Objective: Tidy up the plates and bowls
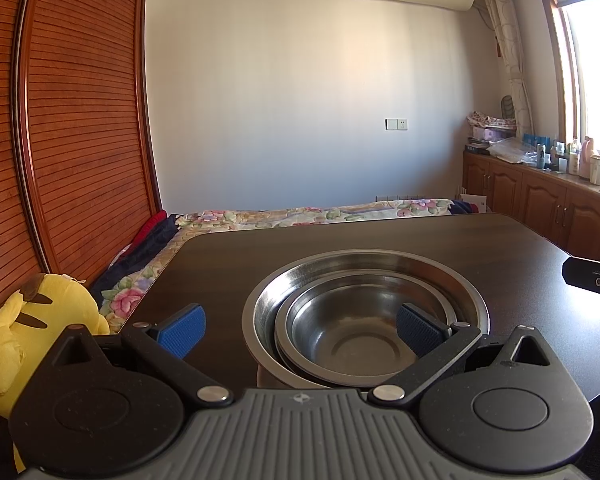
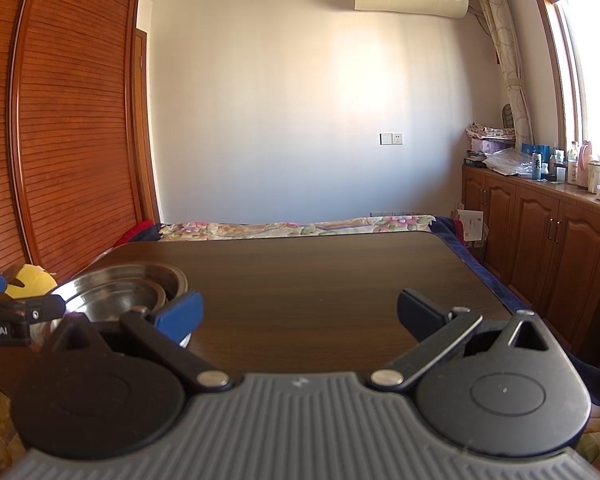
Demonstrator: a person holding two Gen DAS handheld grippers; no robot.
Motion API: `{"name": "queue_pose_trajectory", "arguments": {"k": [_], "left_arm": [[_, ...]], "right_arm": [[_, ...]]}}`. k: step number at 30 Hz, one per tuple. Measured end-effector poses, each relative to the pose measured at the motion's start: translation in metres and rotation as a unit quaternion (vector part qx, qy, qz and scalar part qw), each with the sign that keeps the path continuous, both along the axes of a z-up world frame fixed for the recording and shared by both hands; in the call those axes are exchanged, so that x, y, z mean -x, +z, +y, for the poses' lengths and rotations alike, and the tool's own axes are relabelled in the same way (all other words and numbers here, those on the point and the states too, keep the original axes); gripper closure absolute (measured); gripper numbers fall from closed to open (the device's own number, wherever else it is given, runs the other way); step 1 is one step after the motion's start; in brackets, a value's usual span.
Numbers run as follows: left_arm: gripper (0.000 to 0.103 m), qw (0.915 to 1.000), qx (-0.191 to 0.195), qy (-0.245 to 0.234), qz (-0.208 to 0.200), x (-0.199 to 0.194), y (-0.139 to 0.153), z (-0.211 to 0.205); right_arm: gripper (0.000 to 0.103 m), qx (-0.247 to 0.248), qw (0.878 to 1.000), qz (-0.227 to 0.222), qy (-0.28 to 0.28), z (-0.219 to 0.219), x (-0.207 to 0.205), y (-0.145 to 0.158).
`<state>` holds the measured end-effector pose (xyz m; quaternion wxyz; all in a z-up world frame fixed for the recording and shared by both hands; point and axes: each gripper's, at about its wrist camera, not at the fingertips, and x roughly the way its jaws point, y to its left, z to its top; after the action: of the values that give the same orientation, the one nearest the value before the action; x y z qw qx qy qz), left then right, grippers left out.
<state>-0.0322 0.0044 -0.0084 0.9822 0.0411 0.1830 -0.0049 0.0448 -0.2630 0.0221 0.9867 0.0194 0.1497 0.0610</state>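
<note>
Hidden: the bowls [image 1: 364, 320] are nested; their near rims are cut off behind the left gripper [image 1: 300, 330], count unclear.
Left fingers: spread wide, right pad inside the inner bowl.
Right gripper [image 2: 298, 316]: fingers spread, holding nothing.
Tabletop [image 2: 320, 272]: dark wood, bowls at 9 o'clock in right view.
Room: bed [image 2: 292, 228] at 12 o'clock.

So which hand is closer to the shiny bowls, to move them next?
Probably left. The left tongs are open right at the nested steel bowls, one finger over the inner bowl. The right tongs are open over bare table, with the bowls off to their left.
</note>
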Motion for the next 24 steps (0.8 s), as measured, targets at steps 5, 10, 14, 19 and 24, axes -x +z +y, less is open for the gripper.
{"name": "queue_pose_trajectory", "arguments": {"k": [5,10,14,19,24], "left_arm": [[0.0,1.0,0.0,-0.001,-0.001,0.0005,0.0014,-0.0005],[0.0,1.0,0.0,-0.001,-0.001,0.0006,0.0016,-0.0012],[0.0,1.0,-0.001,-0.001,-0.001,0.0004,0.0018,-0.0012],[0.0,1.0,-0.001,-0.002,-0.002,0.0005,0.0021,-0.0012],[0.0,1.0,-0.001,-0.001,-0.002,0.0006,0.002,-0.0013]], "right_arm": [[0.0,-0.001,1.0,0.0,-0.001,0.0003,-0.0004,-0.0003],[0.0,-0.001,1.0,-0.001,0.0,0.0012,0.0002,-0.0004],[0.0,-0.001,1.0,0.0,0.0,0.0011,0.0003,-0.0004],[0.0,-0.001,1.0,0.0,0.0,0.0008,0.0004,-0.0004],[0.0,-0.002,1.0,0.0,0.0,0.0013,-0.0001,-0.001]]}}
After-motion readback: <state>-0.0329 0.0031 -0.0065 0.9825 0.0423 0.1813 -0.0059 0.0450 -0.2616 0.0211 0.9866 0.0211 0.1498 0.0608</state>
